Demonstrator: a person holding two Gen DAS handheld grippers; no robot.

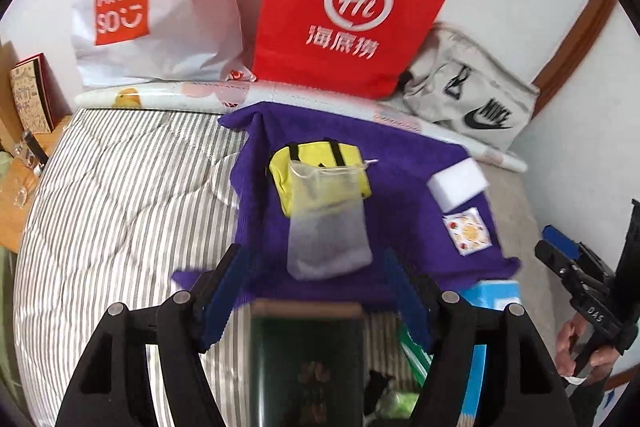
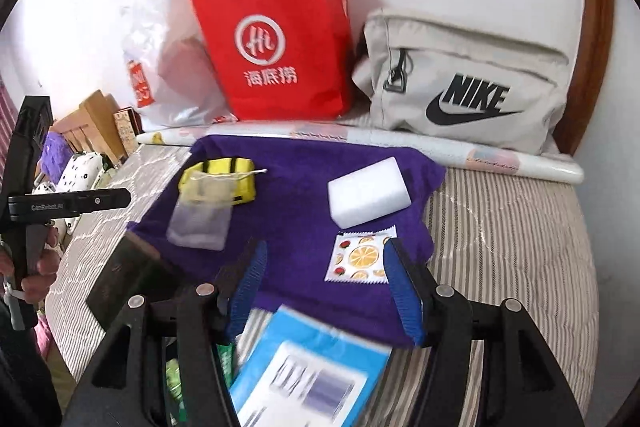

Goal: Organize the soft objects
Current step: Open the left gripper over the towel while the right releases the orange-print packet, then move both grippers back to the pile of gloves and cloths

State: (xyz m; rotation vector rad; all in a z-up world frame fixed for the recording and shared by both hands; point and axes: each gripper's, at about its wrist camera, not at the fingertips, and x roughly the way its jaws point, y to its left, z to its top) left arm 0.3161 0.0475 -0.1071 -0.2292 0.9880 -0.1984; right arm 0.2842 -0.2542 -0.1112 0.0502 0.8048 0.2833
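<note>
My left gripper (image 1: 316, 291) stands open over the near edge of the purple towel (image 1: 400, 187), nothing between its blue pads. Just ahead lies a mesh pouch (image 1: 328, 227), overlapping a yellow bag (image 1: 316, 163). My right gripper (image 2: 324, 283) is open too and holds nothing; a fruit-print packet (image 2: 360, 259) lies just ahead between its fingers, with a white sponge (image 2: 368, 197) beyond it. A blue packet (image 2: 312, 367) sits close below the right jaws. Past the towel, on the striped bedding (image 2: 512, 235), lean a red paper bag (image 2: 276, 55), a white plastic bag (image 1: 160, 7) and a beige pouch (image 2: 464, 83).
</note>
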